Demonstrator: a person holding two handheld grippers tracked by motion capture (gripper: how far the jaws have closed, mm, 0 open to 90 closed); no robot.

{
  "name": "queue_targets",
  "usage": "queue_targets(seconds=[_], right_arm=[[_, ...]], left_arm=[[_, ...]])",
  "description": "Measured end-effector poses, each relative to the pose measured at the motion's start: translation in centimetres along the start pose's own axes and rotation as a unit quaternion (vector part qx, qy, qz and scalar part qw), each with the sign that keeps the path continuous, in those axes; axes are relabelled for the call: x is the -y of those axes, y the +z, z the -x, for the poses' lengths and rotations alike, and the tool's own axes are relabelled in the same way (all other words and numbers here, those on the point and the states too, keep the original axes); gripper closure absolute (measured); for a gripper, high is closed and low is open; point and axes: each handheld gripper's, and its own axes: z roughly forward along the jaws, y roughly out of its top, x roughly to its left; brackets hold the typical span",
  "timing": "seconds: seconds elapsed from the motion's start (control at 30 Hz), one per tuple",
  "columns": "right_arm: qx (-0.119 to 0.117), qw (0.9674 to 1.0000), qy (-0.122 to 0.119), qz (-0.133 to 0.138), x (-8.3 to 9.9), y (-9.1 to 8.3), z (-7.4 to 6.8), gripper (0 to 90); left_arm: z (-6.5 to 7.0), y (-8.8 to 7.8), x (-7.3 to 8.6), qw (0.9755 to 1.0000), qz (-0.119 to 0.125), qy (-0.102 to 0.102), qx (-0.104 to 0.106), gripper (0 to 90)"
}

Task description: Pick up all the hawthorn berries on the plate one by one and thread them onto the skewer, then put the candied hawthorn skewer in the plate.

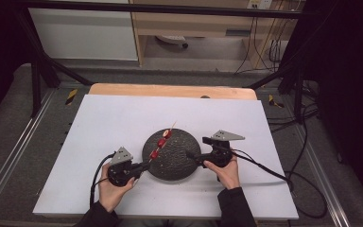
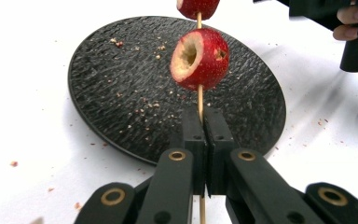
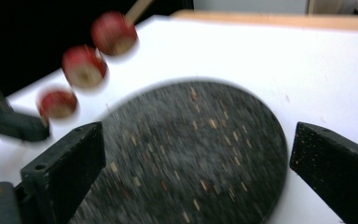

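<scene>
Wooden skewer through cored red fruits

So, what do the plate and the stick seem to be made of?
Plate: probably slate or dark stoneware, matte black, with a rough rippled surface. Stick: likely wood or bamboo, thin, pale tan, unpolished; it carries red fruits.

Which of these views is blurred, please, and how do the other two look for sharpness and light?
The right gripper view is motion-smeared: the plate and the three red fruits streak. The left gripper view is crisp, the cored fruit and skewer sharp, the white table nearly washed out. The high view is soft and dim, dark at its edges.
</scene>
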Motion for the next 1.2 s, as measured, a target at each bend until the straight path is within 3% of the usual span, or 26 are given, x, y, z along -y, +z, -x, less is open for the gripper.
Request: queue_targets(seconds=[0.23,0.47,0.83,1.2], right_arm=[[0.02,0.9974,-0.031,-0.063,1.6,-1.4,1.0,0.5],[0.036,0.9948,-0.035,-0.089,3.5,-3.2,2.1,0.5],[0.051,0.993,-0.032,-0.102,5.6,-5.5,3.6,0.5],[0.053,0.9907,-0.041,-0.119,6.2,-5.9,3.8,0.6]], left_arm=[[-0.2,-0.5,-0.9,0.9997,-0.02,0.012,-0.006,88.6],[-0.5,-0.4,-2.5,0.9981,-0.051,0.033,-0.003,88.6],[-0.2,1.8,-4.7,0.9945,-0.09,0.053,-0.011,88.5],[0.2,4.3,-5.7,0.9884,-0.136,0.064,-0.023,88.5]])
